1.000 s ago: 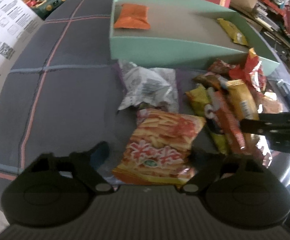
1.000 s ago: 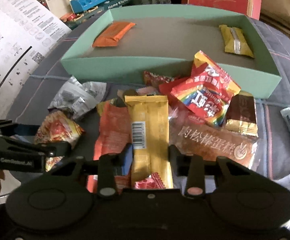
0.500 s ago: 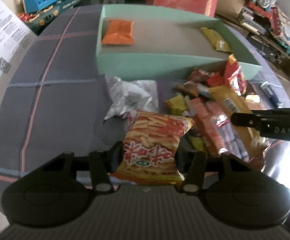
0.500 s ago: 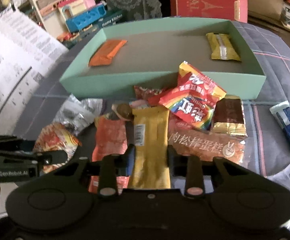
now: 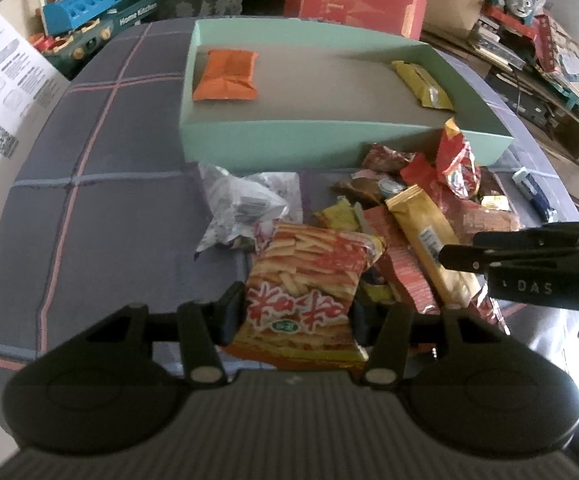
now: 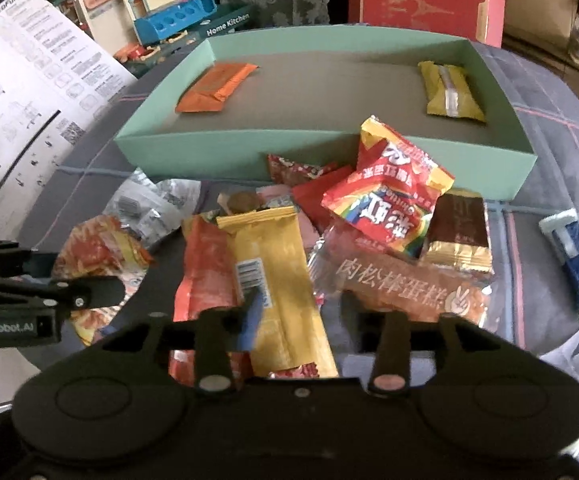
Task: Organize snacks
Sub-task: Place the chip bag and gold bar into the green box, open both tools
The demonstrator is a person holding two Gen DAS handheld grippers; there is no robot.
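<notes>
My left gripper (image 5: 295,312) is shut on a red and yellow fries snack bag (image 5: 309,292) and holds it above the blanket. My right gripper (image 6: 299,308) is shut on a long yellow snack bar (image 6: 277,284), lifted over the snack pile. A mint green box (image 6: 249,148) lies behind the pile; an orange packet (image 6: 213,86) sits at its left end, a yellow packet (image 6: 451,94) at its right. The box also shows in the left wrist view (image 5: 273,140).
Loose snacks lie in front of the box: a rainbow candy bag (image 6: 389,196), a brown and gold bar (image 6: 459,232), an orange cake packet (image 6: 401,284), a silver bag (image 5: 245,200) and a blue packet (image 6: 577,260). Toys and cartons stand behind the box.
My left gripper closed on the fries bag and lifted it. My right gripper rose with the yellow bar. Both views pulled up and back from the pile.
</notes>
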